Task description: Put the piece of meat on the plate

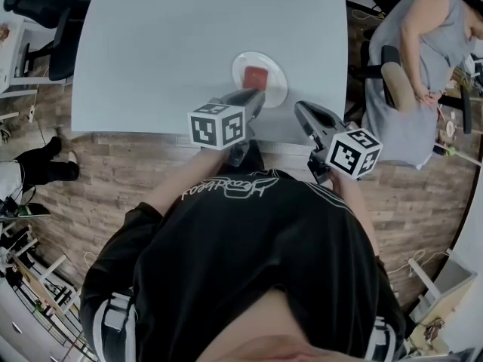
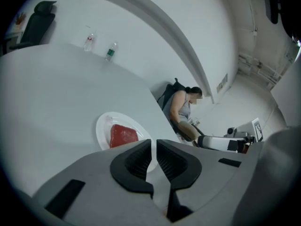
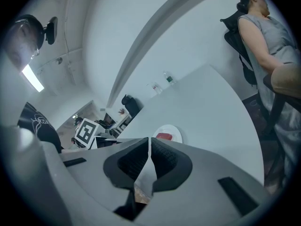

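A red piece of meat (image 1: 256, 75) lies on the white round plate (image 1: 280, 89) near the front edge of the pale table (image 1: 173, 44). My left gripper (image 1: 256, 98) hovers just on the near side of the plate, its jaws drawn together to a thin slit with nothing between them. In the left gripper view the meat (image 2: 123, 135) and plate (image 2: 104, 125) sit just beyond the left gripper (image 2: 154, 143). My right gripper (image 1: 300, 108) hangs to the right of the plate, at the table's front edge, shut and empty. The right gripper view shows the plate (image 3: 175, 131) beyond the right gripper (image 3: 149, 140).
A person in grey (image 1: 423, 66) sits on a chair right of the table. Black office chairs (image 1: 45, 21) stand at the left. Two small bottles (image 2: 89, 42) stand at the table's far edge. The floor is wood planks (image 1: 113, 172).
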A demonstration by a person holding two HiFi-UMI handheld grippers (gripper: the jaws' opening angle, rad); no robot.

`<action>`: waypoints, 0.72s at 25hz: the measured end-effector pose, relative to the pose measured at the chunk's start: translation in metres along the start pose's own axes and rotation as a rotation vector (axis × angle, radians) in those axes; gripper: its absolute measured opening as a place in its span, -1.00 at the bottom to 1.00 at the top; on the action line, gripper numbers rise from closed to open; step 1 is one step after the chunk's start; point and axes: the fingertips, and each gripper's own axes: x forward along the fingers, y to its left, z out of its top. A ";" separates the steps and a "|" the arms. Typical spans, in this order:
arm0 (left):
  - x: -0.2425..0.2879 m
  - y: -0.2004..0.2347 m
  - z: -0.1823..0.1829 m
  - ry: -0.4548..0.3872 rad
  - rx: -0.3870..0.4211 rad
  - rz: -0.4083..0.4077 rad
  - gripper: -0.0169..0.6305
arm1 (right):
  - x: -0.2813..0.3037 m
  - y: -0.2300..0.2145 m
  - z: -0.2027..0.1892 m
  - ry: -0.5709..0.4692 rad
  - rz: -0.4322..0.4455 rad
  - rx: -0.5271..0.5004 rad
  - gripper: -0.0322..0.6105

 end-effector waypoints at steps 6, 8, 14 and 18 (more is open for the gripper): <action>-0.018 -0.044 -0.018 -0.023 -0.056 -0.136 -0.92 | -0.019 0.013 -0.011 -0.010 0.017 -0.007 -0.84; -0.024 -0.059 -0.026 -0.031 -0.076 -0.171 -0.92 | -0.026 0.019 -0.016 -0.009 0.023 -0.016 -0.84; -0.041 -0.095 -0.060 -0.052 -0.149 -0.233 -0.92 | -0.053 0.036 -0.036 -0.004 0.045 -0.044 -0.84; -0.055 -0.116 -0.091 -0.067 -0.171 -0.240 -0.92 | -0.075 0.052 -0.059 0.010 0.067 -0.073 -0.84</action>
